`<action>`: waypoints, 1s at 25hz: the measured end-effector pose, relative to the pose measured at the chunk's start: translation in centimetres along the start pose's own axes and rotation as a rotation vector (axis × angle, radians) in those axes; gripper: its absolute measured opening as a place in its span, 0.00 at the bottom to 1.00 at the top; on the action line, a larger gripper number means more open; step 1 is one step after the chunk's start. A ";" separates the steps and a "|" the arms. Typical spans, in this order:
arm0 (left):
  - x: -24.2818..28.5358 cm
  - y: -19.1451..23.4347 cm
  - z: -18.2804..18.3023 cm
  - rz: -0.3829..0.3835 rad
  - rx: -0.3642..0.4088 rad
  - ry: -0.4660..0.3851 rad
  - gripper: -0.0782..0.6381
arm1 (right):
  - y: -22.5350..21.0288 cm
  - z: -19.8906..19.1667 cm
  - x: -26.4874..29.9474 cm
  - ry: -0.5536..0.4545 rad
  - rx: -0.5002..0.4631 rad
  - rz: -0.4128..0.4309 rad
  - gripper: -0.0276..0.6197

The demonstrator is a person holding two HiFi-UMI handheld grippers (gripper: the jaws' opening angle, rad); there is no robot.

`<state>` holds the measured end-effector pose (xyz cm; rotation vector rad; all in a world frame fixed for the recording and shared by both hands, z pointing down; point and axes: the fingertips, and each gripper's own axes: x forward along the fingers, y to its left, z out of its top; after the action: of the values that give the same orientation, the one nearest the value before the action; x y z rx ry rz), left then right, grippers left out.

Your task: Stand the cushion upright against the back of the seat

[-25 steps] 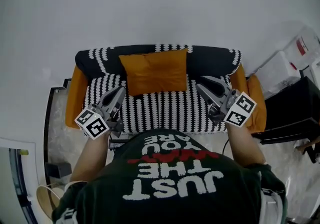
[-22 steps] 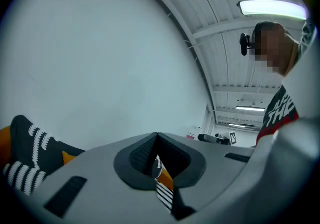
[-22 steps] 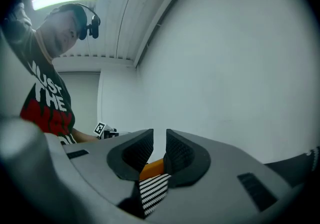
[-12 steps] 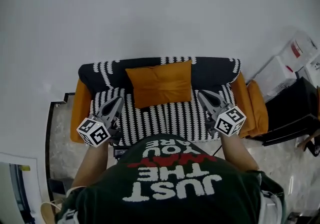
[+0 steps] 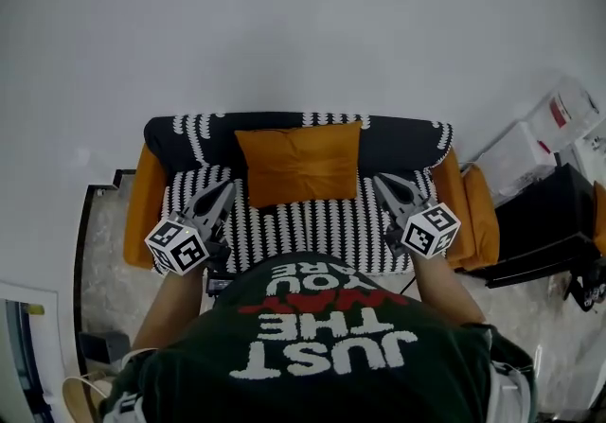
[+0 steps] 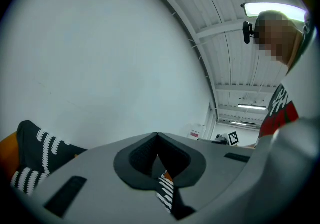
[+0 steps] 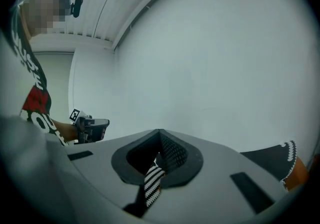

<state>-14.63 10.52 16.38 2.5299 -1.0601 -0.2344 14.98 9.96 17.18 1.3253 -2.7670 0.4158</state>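
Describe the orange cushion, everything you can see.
The cushion is a rectangular orange pillow, fabric by the look, lightly creased. It stands centred, leaning on the black backrest, its lower edge on the striped seat. The left gripper and right gripper flank it, jaws shut, neither holding it.

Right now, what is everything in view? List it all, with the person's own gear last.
cushion: one, orange, leaning against the seat's backrest
seat: one, black-and-white patterned cover with orange arms, against the wall
wall: one, white, behind the seat
boxes: a few, white, right of the seat
cabinet: one, black, right of the seat, nearer than the boxes
T-shirt: one, dark green with white and red print, bottom of the head view
left gripper: one, grey, over the seat's left front, shut, empty
right gripper: one, grey, over the seat's right front, jaws just closed, empty
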 end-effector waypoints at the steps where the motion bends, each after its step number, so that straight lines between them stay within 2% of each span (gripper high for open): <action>1: 0.0 0.1 0.0 0.003 -0.001 0.000 0.10 | -0.1 0.0 0.1 0.003 0.001 0.001 0.08; 9: 0.0 0.0 -0.1 0.017 -0.003 -0.001 0.10 | -0.8 -0.7 0.2 0.046 -0.018 0.002 0.08; 25: 0.0 -0.4 -0.3 0.026 -0.001 0.004 0.10 | -1.0 -0.7 0.1 0.063 -0.046 0.023 0.08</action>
<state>-14.30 10.83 16.45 2.5130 -1.0900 -0.2232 15.61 9.45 18.09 1.2493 -2.7256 0.3861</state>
